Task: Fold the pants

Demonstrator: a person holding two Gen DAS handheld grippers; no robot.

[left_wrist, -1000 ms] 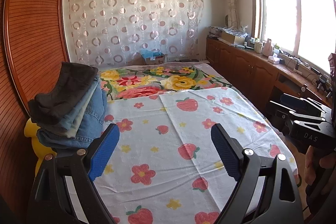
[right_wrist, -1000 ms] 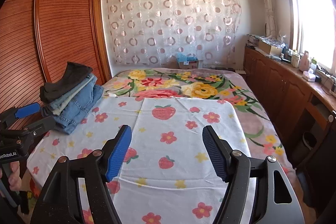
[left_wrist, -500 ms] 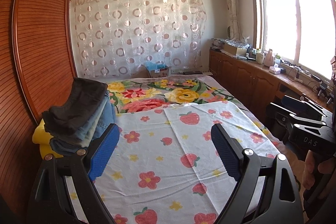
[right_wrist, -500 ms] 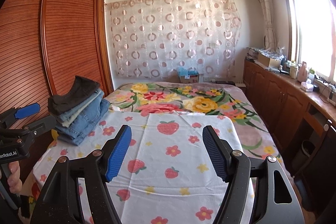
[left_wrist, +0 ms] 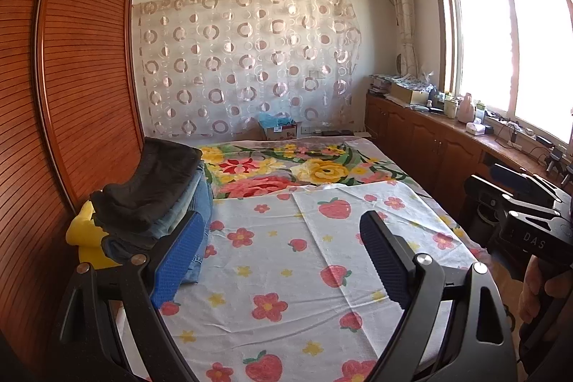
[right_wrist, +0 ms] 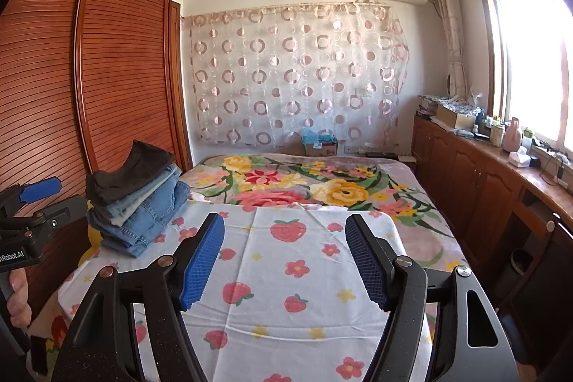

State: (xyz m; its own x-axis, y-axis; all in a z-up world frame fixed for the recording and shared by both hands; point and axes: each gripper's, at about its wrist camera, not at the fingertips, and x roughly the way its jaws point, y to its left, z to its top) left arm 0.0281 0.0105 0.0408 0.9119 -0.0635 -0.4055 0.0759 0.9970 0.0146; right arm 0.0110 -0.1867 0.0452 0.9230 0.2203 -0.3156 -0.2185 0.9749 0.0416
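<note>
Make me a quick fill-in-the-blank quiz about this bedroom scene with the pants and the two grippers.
1. The folded pants stack sits on the strawberry sheet beside the ____.
2. The top item of the stack is ____ in colour.
3. The left gripper and the right gripper both hold ____.
4. High on the far wall hangs an ____.

Missing words: wardrobe; black; nothing; air conditioner

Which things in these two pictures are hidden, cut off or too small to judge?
- Stack of folded pants: in the left wrist view a blue pad of the left tongs covers its lower front corner; the exact count of pairs is unclear.
- Yellow thing under the stack: mostly covered in both views.
- Small items on the window counter: too small to name.
- Near edge of the strawberry sheet: hidden by the right tongs.
</note>
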